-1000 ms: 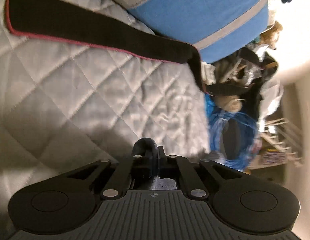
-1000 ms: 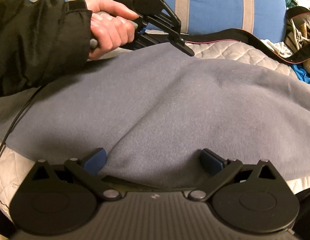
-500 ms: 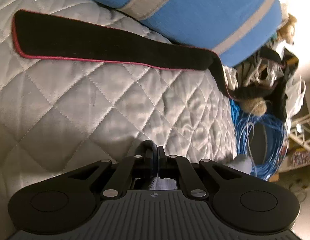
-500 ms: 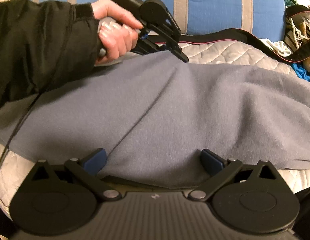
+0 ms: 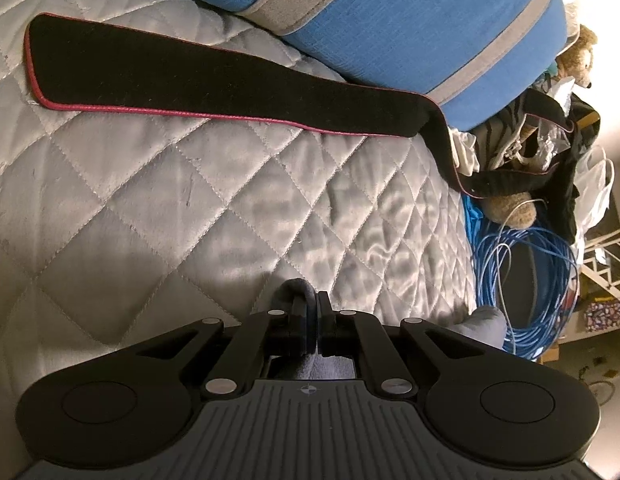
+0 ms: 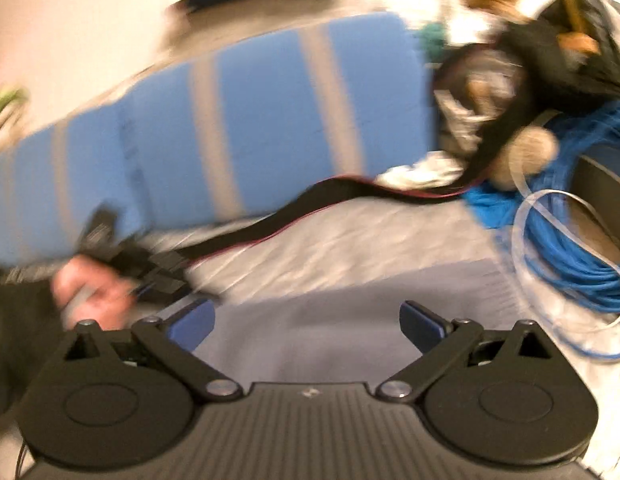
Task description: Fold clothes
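1. My left gripper (image 5: pixel 315 322), its jaws drawn together, pinches a fold of the grey garment (image 5: pixel 298 292) over the quilted bedspread (image 5: pixel 158 208). A second lump of the same grey cloth (image 5: pixel 484 326) pokes up to the right of that gripper, at the bedspread's edge.

2. Beyond the left gripper, a black strap with red piping (image 5: pixel 214 84) lies across the bedspread, running under the blue striped cushion (image 5: pixel 410 20) and off toward the clutter and the coil of blue cable (image 5: pixel 542 280).

3. From the right wrist camera, badly blurred, the person's hand (image 6: pixel 90 296) on the left gripper sits at the garment's left end, with the cushion behind it.

4. My right gripper (image 6: pixel 306 324) stands wide open, its blue pads (image 6: pixel 190 318) apart and nothing between them. The grey garment (image 6: pixel 342 320) lies just ahead of and below it, spread on the bedspread (image 6: pixel 350 240).

5. As I read it, the folding is at an early stage. One edge is gripped, but I can see no finished crease or stacked layers in either view. Still to do: take a second hold with the right gripper, carry the cloth over itself, and flatten it.
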Tool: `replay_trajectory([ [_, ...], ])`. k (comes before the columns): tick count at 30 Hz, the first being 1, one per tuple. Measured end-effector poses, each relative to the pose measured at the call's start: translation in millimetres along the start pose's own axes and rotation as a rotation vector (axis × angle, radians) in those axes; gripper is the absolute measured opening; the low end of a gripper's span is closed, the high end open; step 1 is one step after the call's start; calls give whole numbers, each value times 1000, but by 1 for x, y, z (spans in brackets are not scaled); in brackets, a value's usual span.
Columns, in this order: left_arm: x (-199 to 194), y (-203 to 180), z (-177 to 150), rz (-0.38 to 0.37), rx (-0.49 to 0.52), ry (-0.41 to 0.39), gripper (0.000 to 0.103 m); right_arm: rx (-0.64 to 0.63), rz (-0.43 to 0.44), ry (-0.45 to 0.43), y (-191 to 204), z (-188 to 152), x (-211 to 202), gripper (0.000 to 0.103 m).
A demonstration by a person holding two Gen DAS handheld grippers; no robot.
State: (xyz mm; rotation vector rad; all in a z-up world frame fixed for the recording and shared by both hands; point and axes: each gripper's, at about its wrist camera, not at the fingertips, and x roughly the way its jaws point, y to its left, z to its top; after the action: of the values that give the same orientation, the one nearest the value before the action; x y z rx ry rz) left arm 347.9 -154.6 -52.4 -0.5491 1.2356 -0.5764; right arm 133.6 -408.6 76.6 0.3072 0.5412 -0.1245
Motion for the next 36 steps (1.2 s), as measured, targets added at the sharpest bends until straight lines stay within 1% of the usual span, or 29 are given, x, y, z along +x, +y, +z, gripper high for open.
replay_trajectory([
  [1,0,0,0,1,0,0,5,34,-29,-7,-19,6,9,97],
  [3,0,-1,0,3,0,1,5,85,-73,-8,-50,13,24,89],
  [5,0,-1,0,4,2,1,5,132,-110,2,-78,18,41,85],
  [8,0,-1,0,2,1,2,5,181,-119,32,-107,15,61,79],
  [9,0,0,0,0,0,3,5,190,-112,43,-112,13,66,73],
  [10,0,0,0,-1,-2,4,5,198,-108,56,-116,11,71,66],
  [11,0,1,0,-2,-3,5,5,202,-113,73,-118,9,76,50],
  [12,0,1,0,-3,-4,6,5,212,-119,93,-120,7,80,23],
  [13,1,1,1,-4,-6,7,5,219,-126,109,-122,6,83,23],
  [15,0,1,1,-5,-7,8,5,207,-144,118,-124,3,84,11],
  [16,0,0,1,-3,-4,8,4,203,-152,121,-125,2,84,10],
  [20,0,-4,0,16,15,-3,4,180,-188,119,-127,2,80,9],
  [23,0,-6,1,23,24,-2,4,158,-196,126,-126,4,84,12],
  [25,0,-7,1,28,32,-1,4,135,-208,117,-123,8,81,32],
  [26,0,-8,1,31,37,0,4,121,-216,111,-121,11,78,48],
  [29,1,-9,2,31,45,5,5,93,-227,106,-119,16,65,62],
  [30,1,-8,2,29,43,7,5,90,-216,114,-120,16,61,65],
  [33,1,-6,2,20,33,10,5,82,-200,168,-124,12,52,66],
  [36,1,-4,2,10,24,10,5,108,-190,235,-132,1,49,68],
])
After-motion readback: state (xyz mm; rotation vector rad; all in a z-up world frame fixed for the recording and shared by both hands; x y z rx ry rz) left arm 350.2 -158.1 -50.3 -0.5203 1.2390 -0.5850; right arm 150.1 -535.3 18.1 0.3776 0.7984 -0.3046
